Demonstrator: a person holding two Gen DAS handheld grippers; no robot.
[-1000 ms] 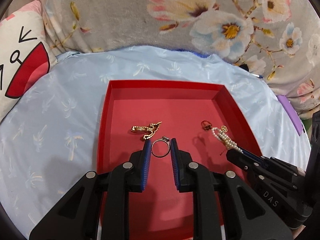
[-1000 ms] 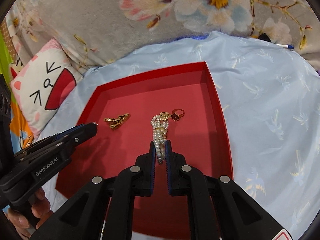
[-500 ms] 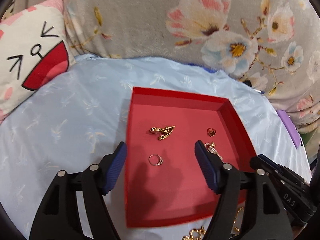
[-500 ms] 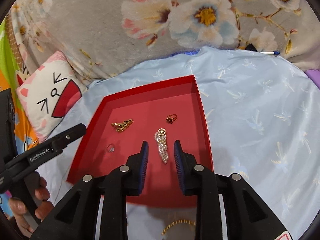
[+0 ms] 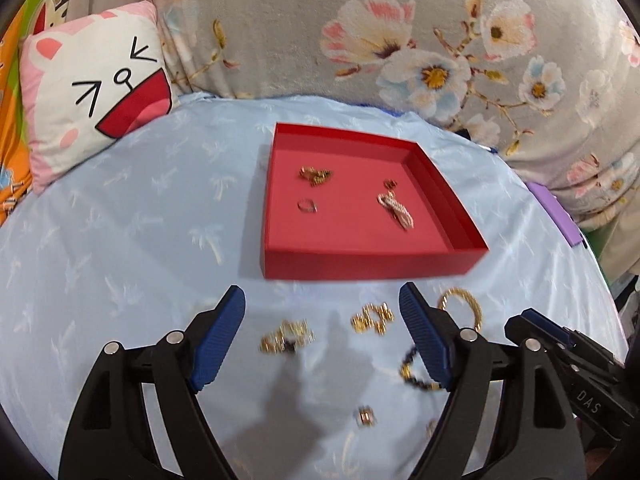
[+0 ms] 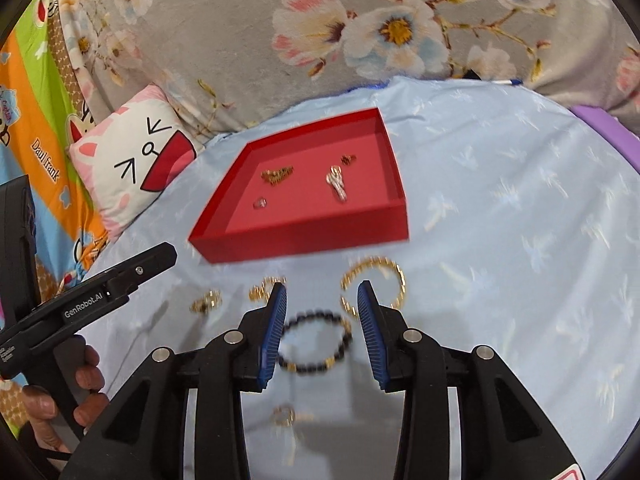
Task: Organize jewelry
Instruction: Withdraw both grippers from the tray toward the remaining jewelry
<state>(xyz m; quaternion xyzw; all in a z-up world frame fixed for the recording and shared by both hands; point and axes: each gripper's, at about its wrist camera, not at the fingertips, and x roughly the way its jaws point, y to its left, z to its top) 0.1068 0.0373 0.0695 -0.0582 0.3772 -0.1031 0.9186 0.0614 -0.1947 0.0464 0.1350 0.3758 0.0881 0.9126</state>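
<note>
**Both grippers back away from the red tray**

Both grippers have pulled back from the red tray [image 5: 374, 266] since a second ago, and both have let go. Then the left one was around the silver ring and the right one pinched the pearl piece. Now the left gripper [image 5: 322, 334] is wide open with nothing in it, over the blue cloth [image 5: 120, 220] on the near side of the tray. The right gripper [image 6: 322, 322] is open too, and the dark bead bracelet [image 6: 316, 346] lies on the cloth between its blue fingers [image 6: 273, 328].

Four things lie inside the tray. The silver ring [image 5: 307, 205] is near the left. The gold clip [image 5: 316, 175] is farther back. The pearl piece [image 5: 396, 210] is on the right, and a small red ring [image 5: 390, 183] sits just behind it.

More jewelry lies on the cloth near the tray. A gold chain bracelet [image 6: 374, 280] is on the right. Two small gold pieces [image 5: 370, 318] [image 5: 288, 336] are in the middle, and another tiny gold piece [image 5: 366, 416] lies nearer. These look blurry.

A cat pillow [image 5: 92, 80] sits far to the left, and a flowered blanket [image 5: 400, 40] is behind it all.
</note>
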